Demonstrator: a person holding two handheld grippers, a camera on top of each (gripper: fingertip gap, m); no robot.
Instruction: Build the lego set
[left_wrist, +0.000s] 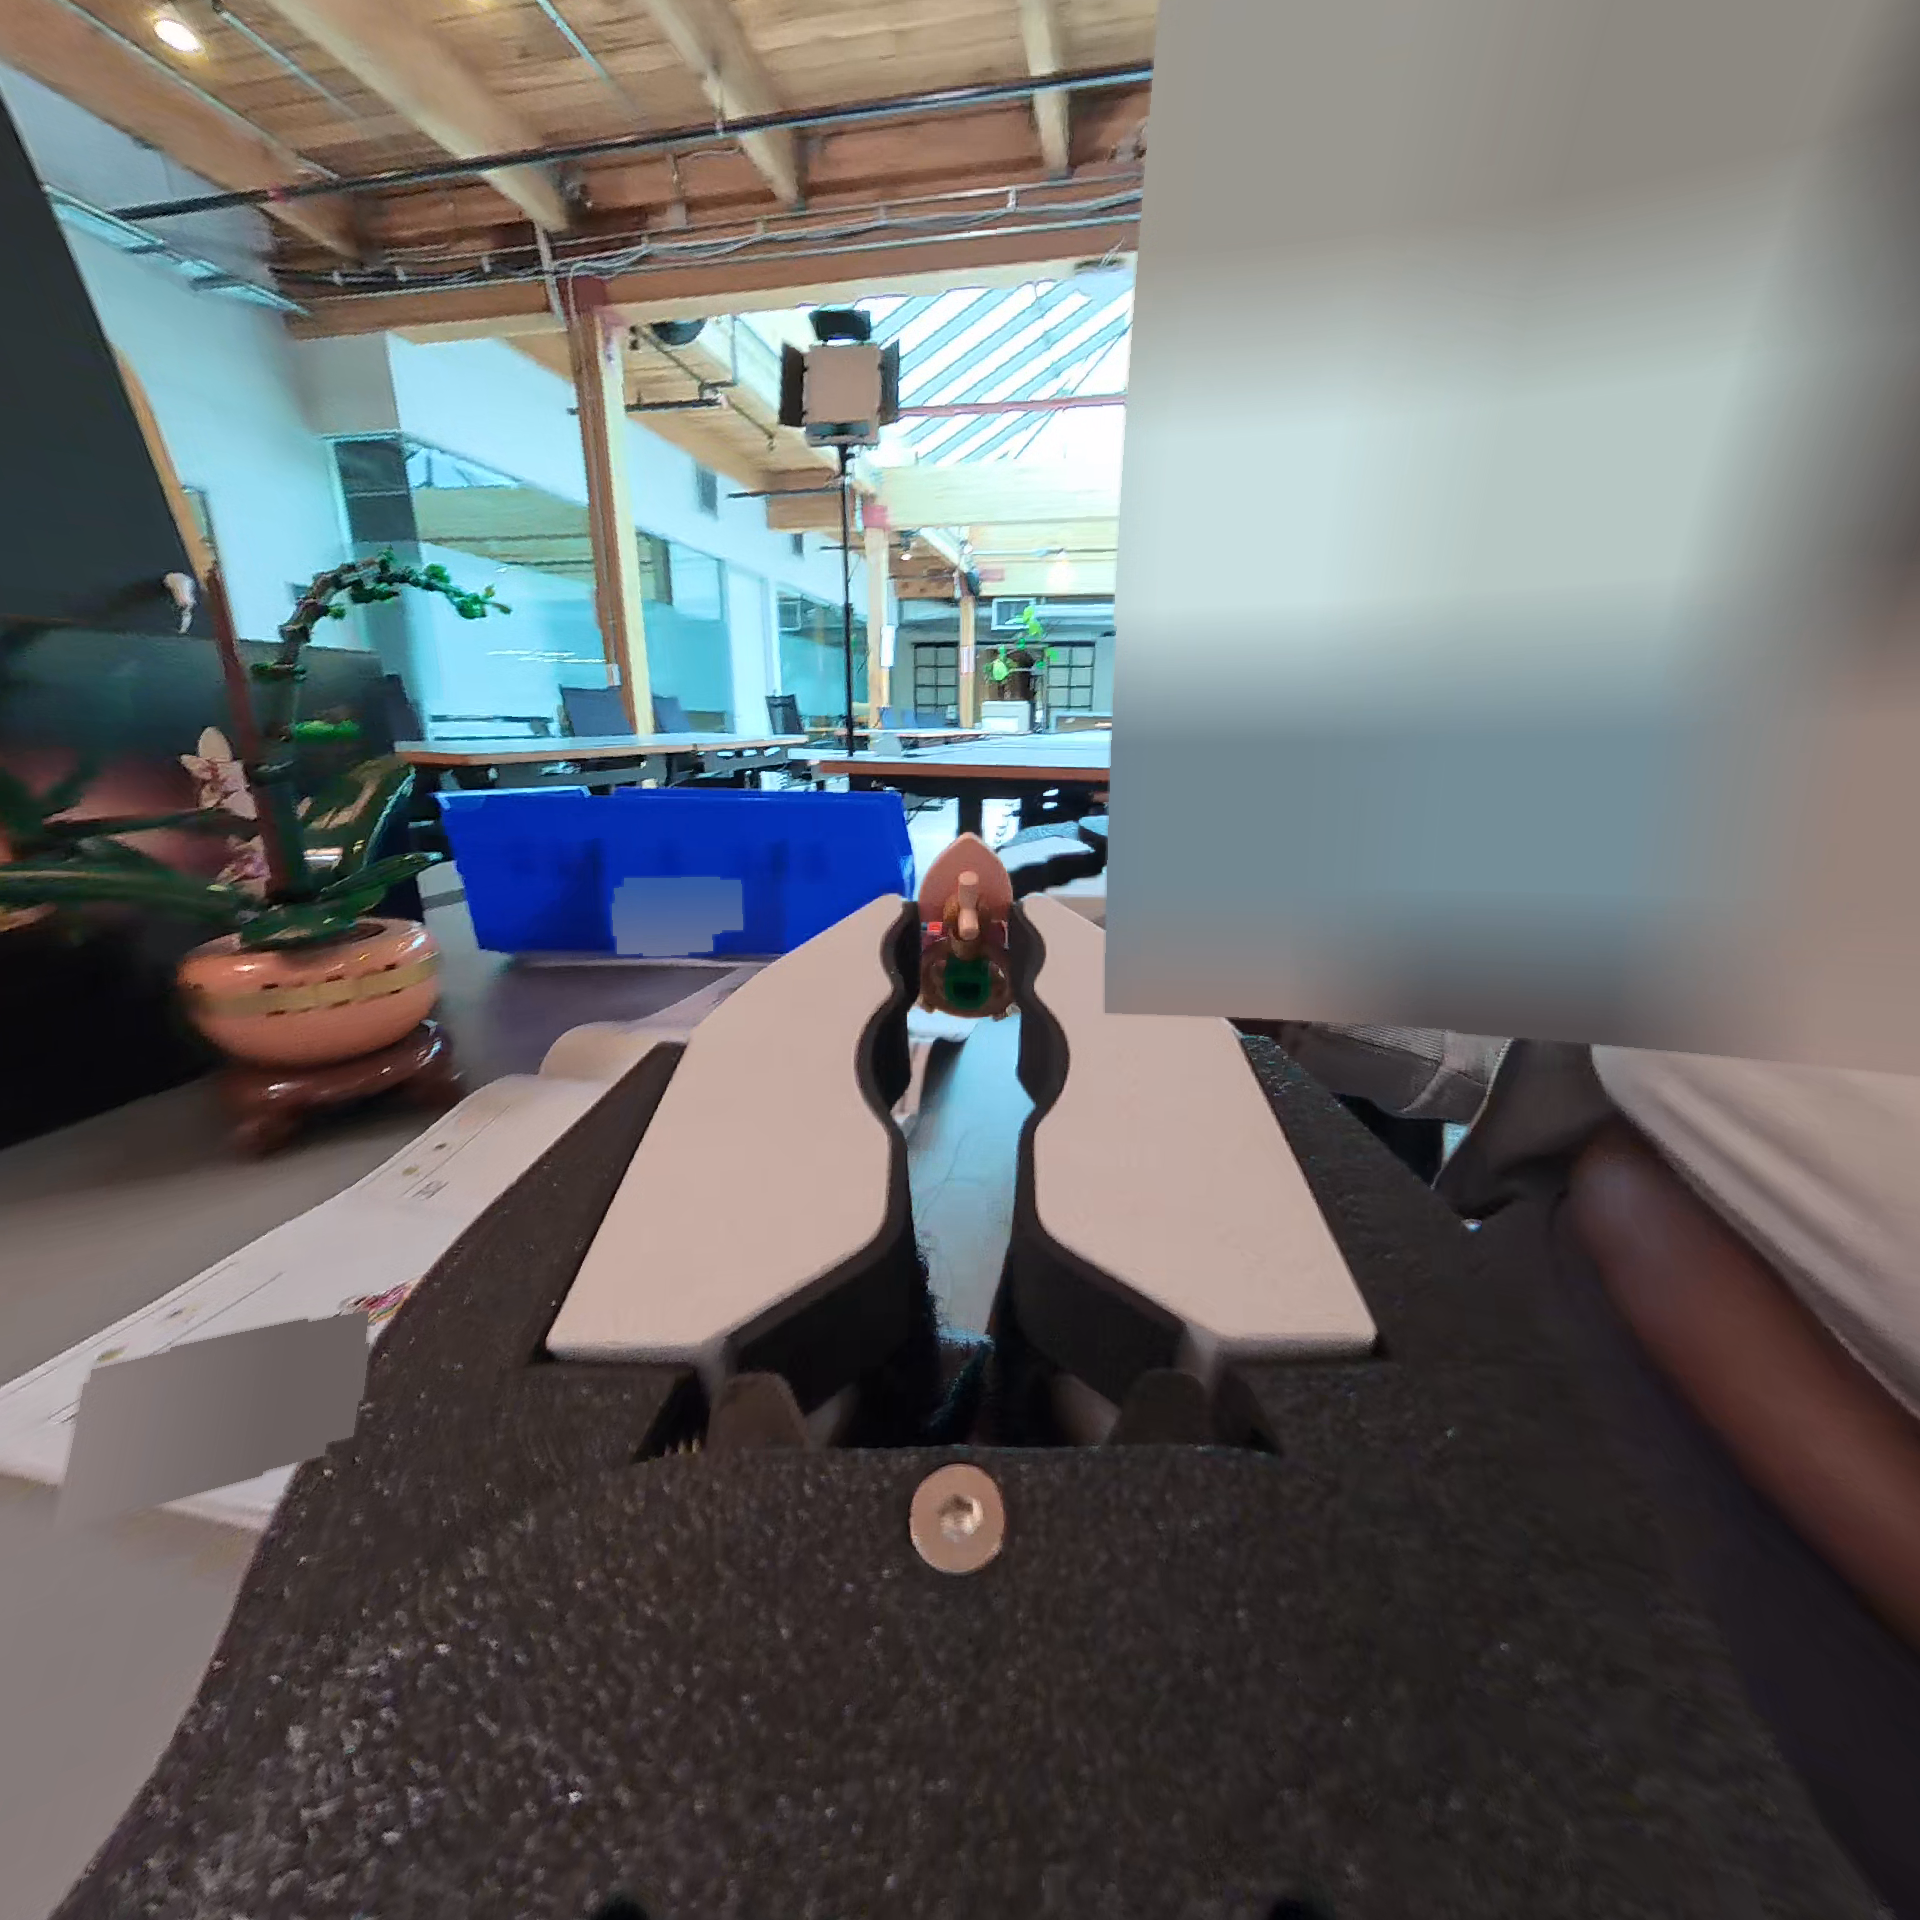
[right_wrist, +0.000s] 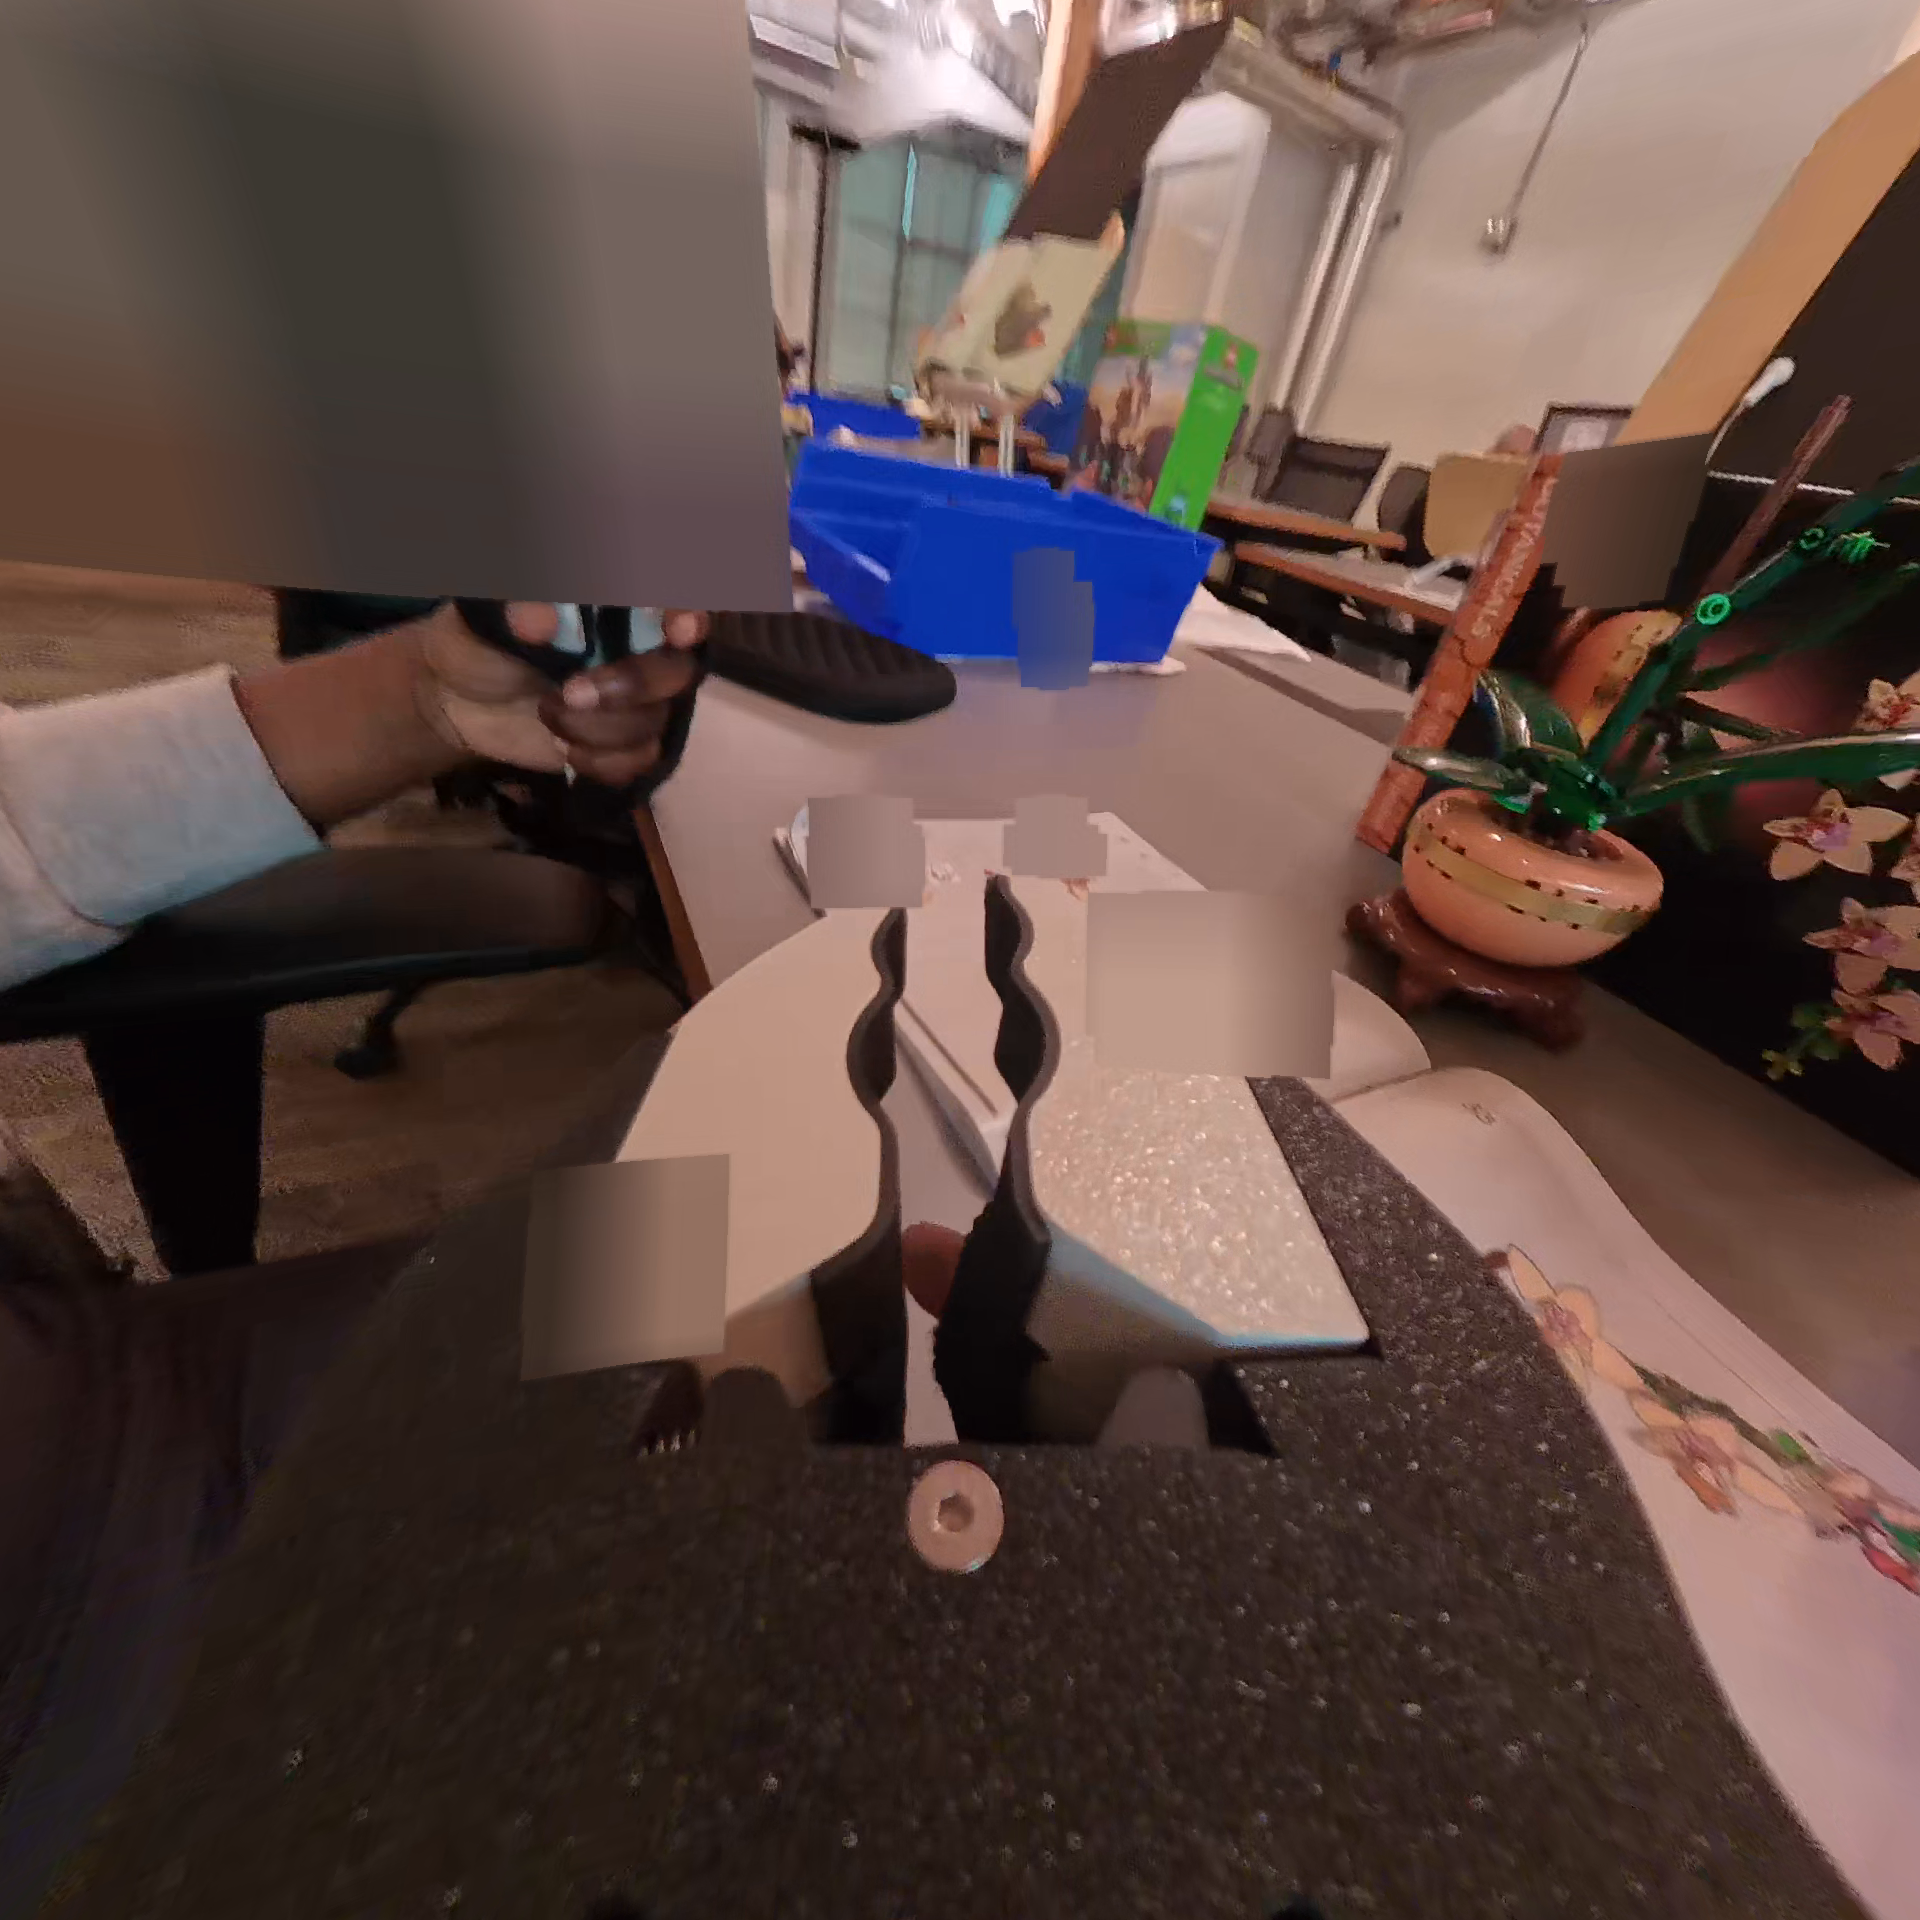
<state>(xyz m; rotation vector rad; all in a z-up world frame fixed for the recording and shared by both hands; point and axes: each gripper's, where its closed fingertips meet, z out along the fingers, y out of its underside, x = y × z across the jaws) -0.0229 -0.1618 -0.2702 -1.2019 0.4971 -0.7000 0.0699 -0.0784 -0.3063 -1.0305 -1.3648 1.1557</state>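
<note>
My left gripper (left_wrist: 964, 940) is raised off the table and shut on a small lego flower piece (left_wrist: 966, 914), which has a pink petal, a tan peg and a green base. The built lego orchid in its pink pot (left_wrist: 312, 987) stands to the left on a brown stand; it also shows in the right wrist view (right_wrist: 1527, 894) at the right. My right gripper (right_wrist: 943, 909) hovers low over an open instruction booklet (right_wrist: 1662, 1351), with its jaws slightly apart and nothing between them. A hand (right_wrist: 561, 686) at the left holds the other gripper's handle.
Blue bins (left_wrist: 675, 873) (right_wrist: 987, 561) stand at the back of the grey table (right_wrist: 1143, 748). A green lego box (right_wrist: 1184, 416) stands behind them. A dark box printed with orchids (right_wrist: 1818, 935) lines the right side. A black chair (right_wrist: 312, 935) is at the left. Spacing between my two grippers at the tips: around 15 centimeters.
</note>
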